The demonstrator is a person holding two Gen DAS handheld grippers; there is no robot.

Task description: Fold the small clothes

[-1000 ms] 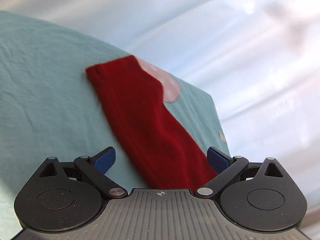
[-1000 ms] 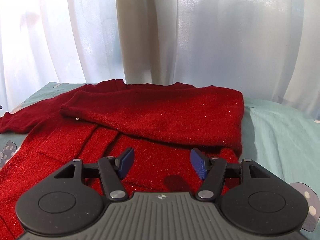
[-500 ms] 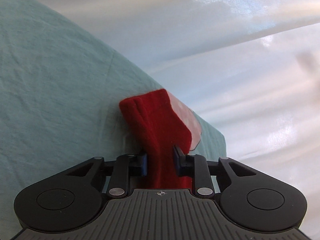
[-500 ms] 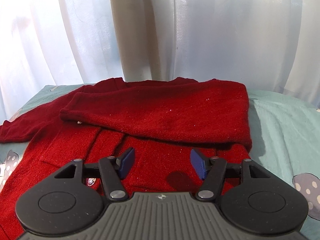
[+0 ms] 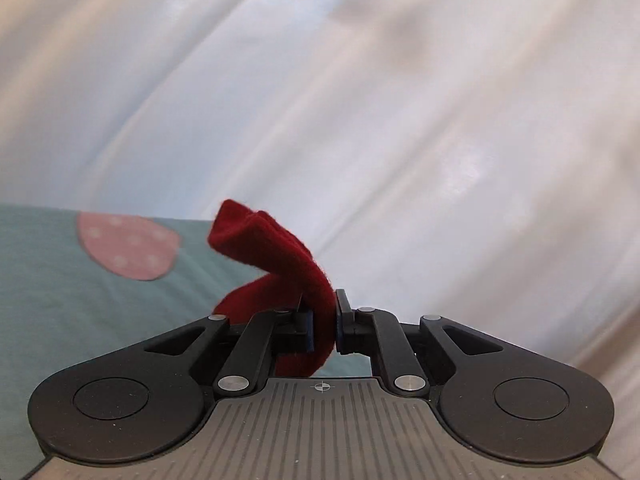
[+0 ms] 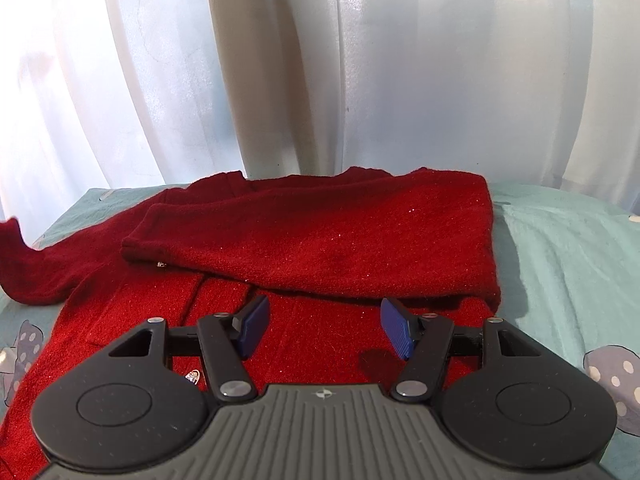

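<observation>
A small dark red knitted cardigan (image 6: 320, 236) lies on a pale teal sheet (image 6: 560, 248). Its right sleeve is folded across the chest. My left gripper (image 5: 322, 326) is shut on the left sleeve (image 5: 280, 252) and holds its cuff lifted off the sheet; the cuff flops over to the left. In the right wrist view that lifted sleeve (image 6: 16, 264) rises at the far left edge. My right gripper (image 6: 322, 330) is open and empty, hovering over the cardigan's lower front.
White sheer curtains (image 6: 360, 64) hang close behind the bed. The teal sheet (image 5: 60, 292) has pink (image 5: 128, 246) and grey (image 6: 612, 376) spotted mushroom prints. Bare sheet lies to the right of the cardigan.
My left gripper closed on the left sleeve and lifted it off the sheet. My right gripper stayed open and barely moved.
</observation>
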